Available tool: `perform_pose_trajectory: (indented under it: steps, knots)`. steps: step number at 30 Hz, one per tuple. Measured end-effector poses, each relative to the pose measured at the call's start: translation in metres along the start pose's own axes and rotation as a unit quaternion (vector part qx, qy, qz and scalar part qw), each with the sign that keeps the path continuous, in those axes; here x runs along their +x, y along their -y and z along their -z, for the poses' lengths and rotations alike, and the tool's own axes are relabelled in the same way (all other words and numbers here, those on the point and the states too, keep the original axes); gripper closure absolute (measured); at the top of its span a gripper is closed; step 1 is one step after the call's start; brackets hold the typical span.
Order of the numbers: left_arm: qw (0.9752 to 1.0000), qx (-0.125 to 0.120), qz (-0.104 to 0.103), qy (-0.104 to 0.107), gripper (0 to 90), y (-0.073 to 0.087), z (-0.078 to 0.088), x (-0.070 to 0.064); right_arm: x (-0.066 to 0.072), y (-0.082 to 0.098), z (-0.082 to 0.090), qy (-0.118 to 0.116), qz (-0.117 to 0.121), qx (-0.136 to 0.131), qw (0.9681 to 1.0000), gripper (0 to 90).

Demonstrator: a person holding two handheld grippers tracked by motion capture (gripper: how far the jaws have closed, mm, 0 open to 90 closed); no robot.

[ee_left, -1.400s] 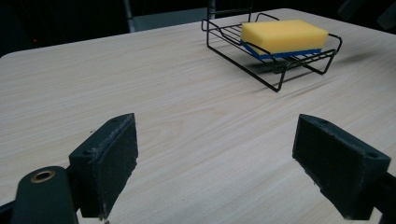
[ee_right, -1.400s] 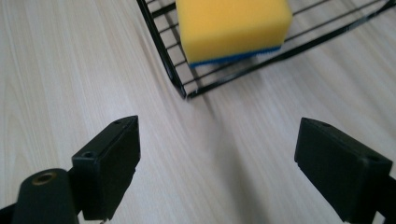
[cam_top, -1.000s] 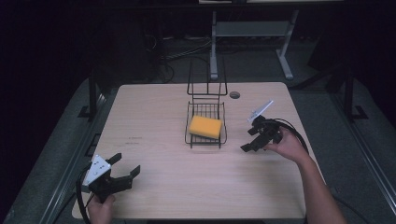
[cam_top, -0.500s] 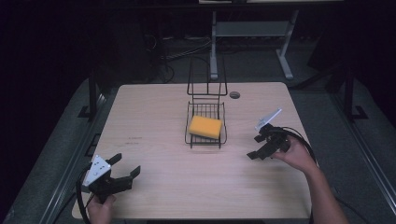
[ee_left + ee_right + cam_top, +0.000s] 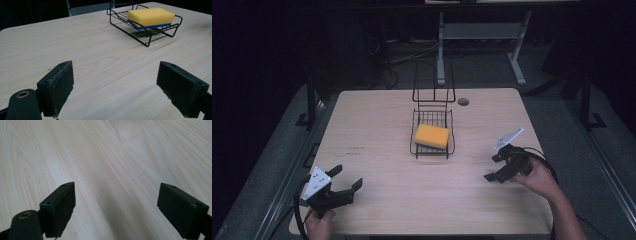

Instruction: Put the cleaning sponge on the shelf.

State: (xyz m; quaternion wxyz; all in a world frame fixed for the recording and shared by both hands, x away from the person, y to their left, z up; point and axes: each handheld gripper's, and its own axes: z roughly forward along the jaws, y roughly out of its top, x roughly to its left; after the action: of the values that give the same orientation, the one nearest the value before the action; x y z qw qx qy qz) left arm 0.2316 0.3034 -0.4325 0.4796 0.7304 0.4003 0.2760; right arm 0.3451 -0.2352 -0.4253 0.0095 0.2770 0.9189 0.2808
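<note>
A yellow sponge (image 5: 431,135) with a blue underside lies in a black wire rack (image 5: 432,151) at the middle of the wooden table (image 5: 402,200). The same sponge (image 5: 150,16) and rack (image 5: 140,35) show far ahead in the left gripper view. My left gripper (image 5: 347,178) rests near the table's front left corner, open, nothing between its jaws. My right gripper (image 5: 492,168) hovers low over the table to the right of the rack, open and empty. In the right gripper view its fingers (image 5: 58,207) frame bare wood.
The rack has a tall wire back (image 5: 434,85) on its far side. A small round hole (image 5: 463,101) sits in the table behind the rack. A metal stand (image 5: 477,35) is on the floor beyond the table. Cables trail from both grippers.
My right gripper has drawn back from beside the rack toward the front right of the table and sunk lower. The left gripper has stayed where it was.
</note>
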Motion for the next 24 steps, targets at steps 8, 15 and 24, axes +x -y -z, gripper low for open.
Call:
perform_pose_trajectory:
  steps: [8,15,24]
  knots:
    - [1.0,0.0,0.0,-0.002,13.4,0.0,0.001,0.001,0.008,0.011,0.006,0.01,0.0,0.0,0.9999,14.7]
    - [1.0,0.001,-0.005,-0.001,13.5,0.0,0.0,0.0,0.022,0.022,0.01,0.025,-0.001,-0.01,0.9996,14.7]
    - [1.0,-0.001,-0.007,0.003,13.4,0.0,0.0,-0.003,0.077,0.081,0.015,0.119,-0.039,-0.112,0.9858,13.9]
